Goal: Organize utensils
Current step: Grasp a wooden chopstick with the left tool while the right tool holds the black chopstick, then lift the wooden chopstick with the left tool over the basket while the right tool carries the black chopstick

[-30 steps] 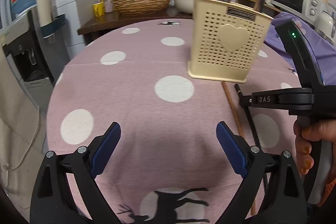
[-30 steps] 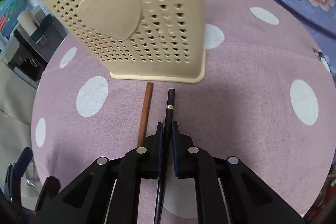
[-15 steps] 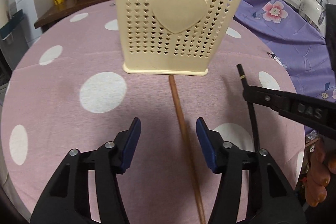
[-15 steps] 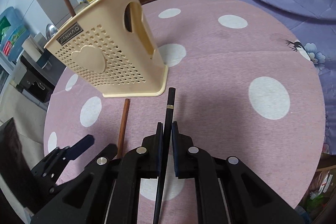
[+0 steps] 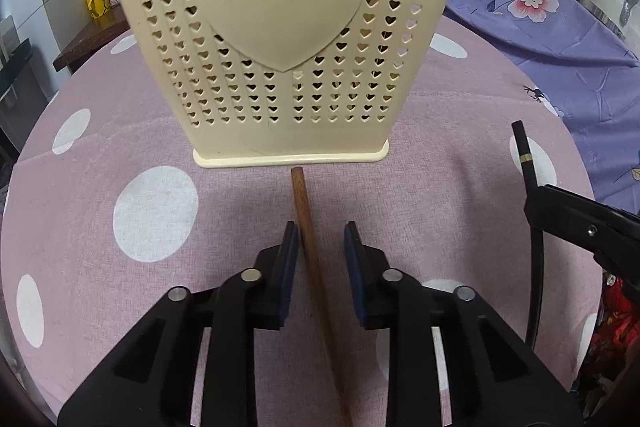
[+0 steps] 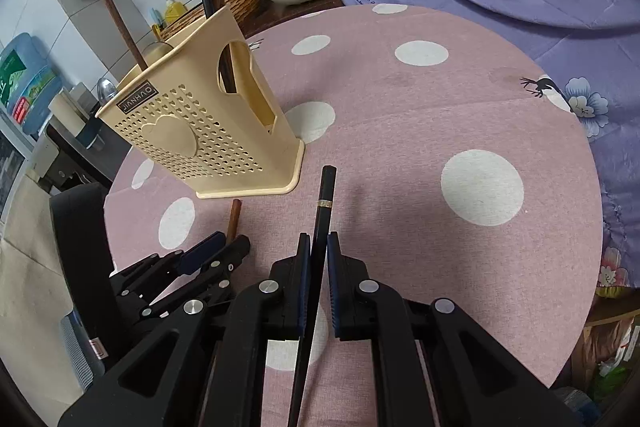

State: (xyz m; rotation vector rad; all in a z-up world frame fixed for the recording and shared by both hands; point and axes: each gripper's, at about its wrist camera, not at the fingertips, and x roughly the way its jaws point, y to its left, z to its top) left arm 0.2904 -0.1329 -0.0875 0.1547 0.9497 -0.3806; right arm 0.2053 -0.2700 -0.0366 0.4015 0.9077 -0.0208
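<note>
On the pink polka-dot tabletop (image 5: 152, 267), seen from the left wrist: brown wooden chopstick (image 5: 308, 227) lying flat, long axis running away from the camera, far tip just short of the cream perforated plastic utensil holder (image 5: 280, 39). Left hand-held gripper (image 5: 318, 247) closing around it, blue pads not yet pressing. Probably light, stiff, smooth; best pinched mid-shaft to stop pivoting.

From the right wrist: right hand-held gripper (image 6: 318, 251) pinching a black chopstick with a gold band (image 6: 325, 195), lifted off the tabletop, tip aimed towards the holder's base. More chopsticks standing upright in the holder.
</note>
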